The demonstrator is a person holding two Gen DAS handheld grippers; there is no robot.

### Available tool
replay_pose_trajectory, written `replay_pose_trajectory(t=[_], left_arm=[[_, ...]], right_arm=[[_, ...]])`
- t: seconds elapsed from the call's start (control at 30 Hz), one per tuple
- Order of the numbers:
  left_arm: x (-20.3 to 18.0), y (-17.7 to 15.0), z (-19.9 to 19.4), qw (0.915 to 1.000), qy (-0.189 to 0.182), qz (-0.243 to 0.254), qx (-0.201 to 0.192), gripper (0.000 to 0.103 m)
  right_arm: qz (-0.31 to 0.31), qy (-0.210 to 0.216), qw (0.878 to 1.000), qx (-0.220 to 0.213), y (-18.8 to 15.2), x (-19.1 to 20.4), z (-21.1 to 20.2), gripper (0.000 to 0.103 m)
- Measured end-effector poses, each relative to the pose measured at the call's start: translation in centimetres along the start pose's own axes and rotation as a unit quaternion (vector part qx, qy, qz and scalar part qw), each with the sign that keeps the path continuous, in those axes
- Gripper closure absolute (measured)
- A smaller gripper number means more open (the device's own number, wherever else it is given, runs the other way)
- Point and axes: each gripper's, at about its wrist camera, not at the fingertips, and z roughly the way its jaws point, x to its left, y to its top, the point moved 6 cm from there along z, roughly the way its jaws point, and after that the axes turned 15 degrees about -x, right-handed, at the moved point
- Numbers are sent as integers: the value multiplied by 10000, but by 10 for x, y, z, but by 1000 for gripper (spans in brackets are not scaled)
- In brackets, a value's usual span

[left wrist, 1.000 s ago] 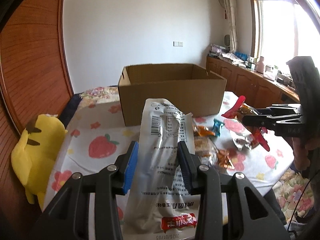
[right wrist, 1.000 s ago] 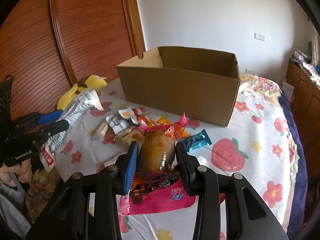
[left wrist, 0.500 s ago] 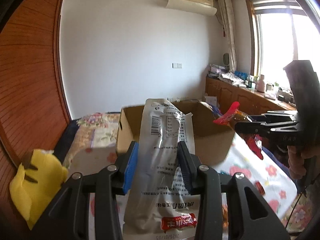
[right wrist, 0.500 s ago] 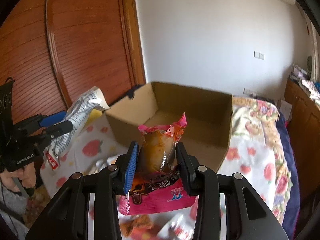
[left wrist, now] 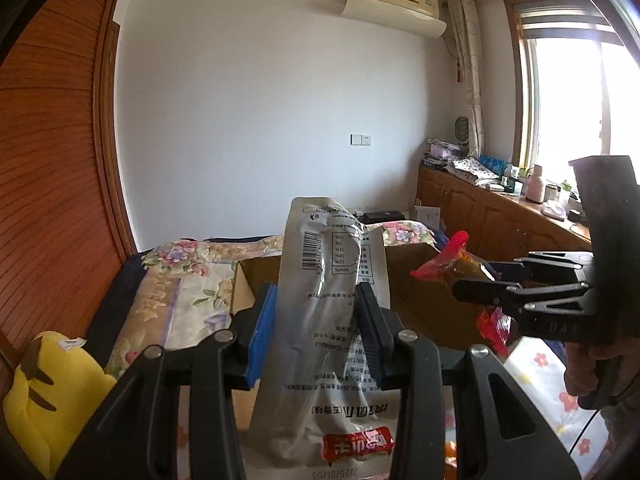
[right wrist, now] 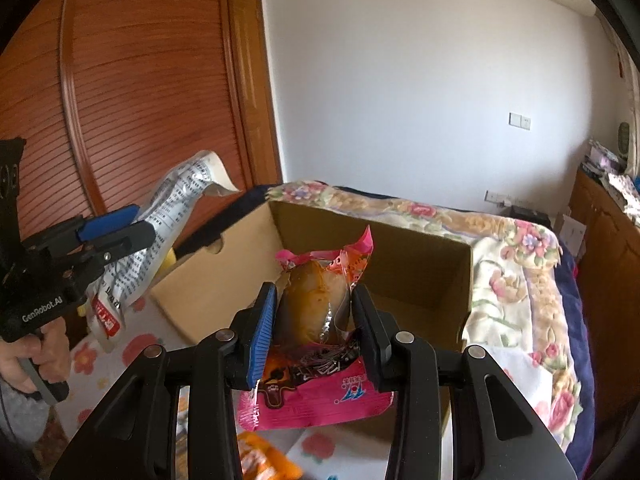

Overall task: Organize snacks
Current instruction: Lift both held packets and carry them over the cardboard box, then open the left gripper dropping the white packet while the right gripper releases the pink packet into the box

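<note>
My left gripper (left wrist: 316, 320) is shut on a tall silver snack bag (left wrist: 324, 344) with a barcode and a red label at its bottom. It also shows in the right wrist view (right wrist: 160, 240), held left of the box. My right gripper (right wrist: 312, 316) is shut on a pink packet (right wrist: 316, 308) with a brown piece inside, held above the near part of the open cardboard box (right wrist: 400, 248). In the left wrist view the box (left wrist: 416, 304) lies behind the silver bag, and the right gripper (left wrist: 476, 292) with its packet is over it at the right.
A yellow plush toy (left wrist: 44, 392) lies at the left edge of the table. The floral tablecloth (right wrist: 520, 280) covers the table around the box. An orange snack packet (right wrist: 264, 460) lies on the table below my right gripper. A wooden wardrobe (right wrist: 132, 100) stands left.
Both grippers have risen and moved forward with their packets. The box is now close, with the right packet over its opening. The loose snacks on the table have dropped out of view.
</note>
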Motion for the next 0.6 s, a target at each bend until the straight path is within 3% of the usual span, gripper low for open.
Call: replay_pose_trajectory(t=[0.37,0.6], left_arm=[[-9,-25,42,9995,-38,97,303,65],[-16,-39,56,9985,15,161,529,62]], right_arm=[[-16,-219,9992,344,-26,-26,36,64],[30,-279,9983,517,-37,-31,43,58]])
